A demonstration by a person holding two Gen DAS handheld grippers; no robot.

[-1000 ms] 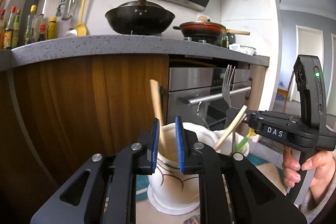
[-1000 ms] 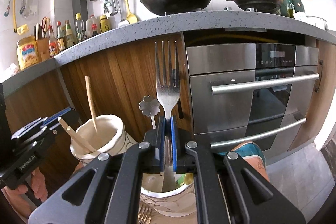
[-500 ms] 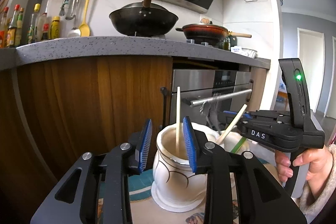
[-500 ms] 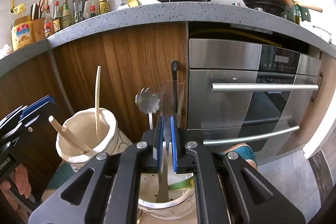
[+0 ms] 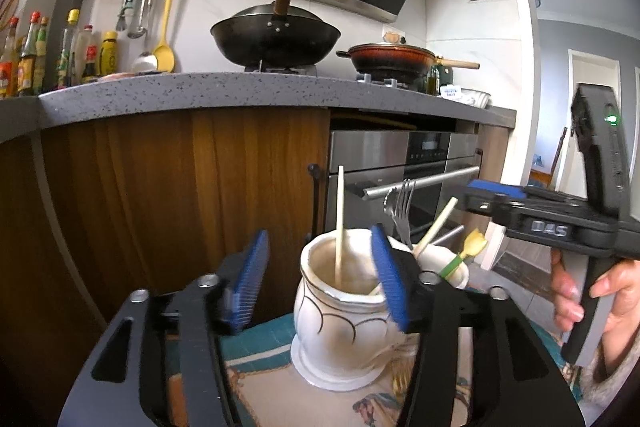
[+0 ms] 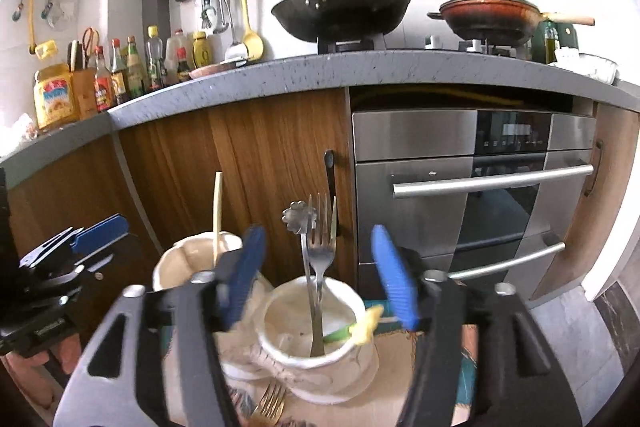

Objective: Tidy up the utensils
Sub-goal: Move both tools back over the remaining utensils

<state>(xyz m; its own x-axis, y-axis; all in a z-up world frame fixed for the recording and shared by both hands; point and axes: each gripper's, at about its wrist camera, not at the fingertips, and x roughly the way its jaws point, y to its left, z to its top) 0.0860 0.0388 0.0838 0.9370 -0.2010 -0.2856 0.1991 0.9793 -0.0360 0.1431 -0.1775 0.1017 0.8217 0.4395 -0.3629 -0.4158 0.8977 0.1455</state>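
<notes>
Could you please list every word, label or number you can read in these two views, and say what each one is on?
"DAS": on the side of the right hand-held gripper, seen from the left wrist.
Small white lettering on the left hand-held gripper, seen from the right wrist: too small to read.
Labels on the bottles and the yellow jar: blurred, unreadable.
Oven display: dim marks, unreadable.

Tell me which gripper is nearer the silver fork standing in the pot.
Right. The right gripper hangs open directly over the pot, its fingers either side of the silver fork. The left gripper is open at the neighbouring chopstick jar, off to the side.
</notes>
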